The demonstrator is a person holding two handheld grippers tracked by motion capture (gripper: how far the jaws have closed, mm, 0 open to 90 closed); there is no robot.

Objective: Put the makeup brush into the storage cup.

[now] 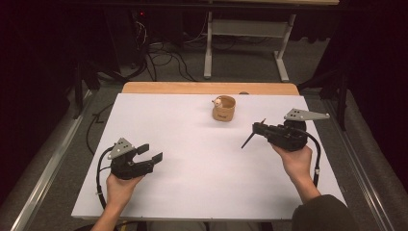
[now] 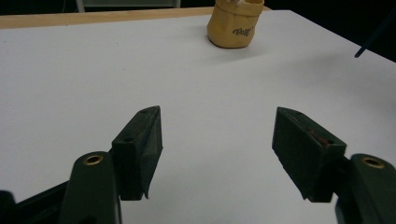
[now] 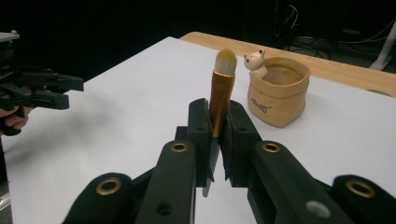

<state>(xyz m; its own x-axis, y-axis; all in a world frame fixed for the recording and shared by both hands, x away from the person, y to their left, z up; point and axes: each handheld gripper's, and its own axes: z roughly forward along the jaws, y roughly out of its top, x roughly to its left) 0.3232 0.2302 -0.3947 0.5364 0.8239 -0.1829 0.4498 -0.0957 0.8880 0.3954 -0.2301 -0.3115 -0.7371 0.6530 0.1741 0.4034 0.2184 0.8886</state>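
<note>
Holding the makeup brush (image 3: 219, 88) clenched in my right gripper (image 3: 217, 140), bristles up for the pot (image 3: 279, 91); left gripper (image 2: 217, 140) idles released.

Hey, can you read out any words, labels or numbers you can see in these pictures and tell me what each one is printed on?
Dark script word on the front of the tan pot: too blurred to read for sure; in the left gripper view it may begin with a "V".
The same print in the right gripper view, in two short lines: too small to read.
Brush clamped in the right gripper: no print visible.
White table top: no print.
</note>
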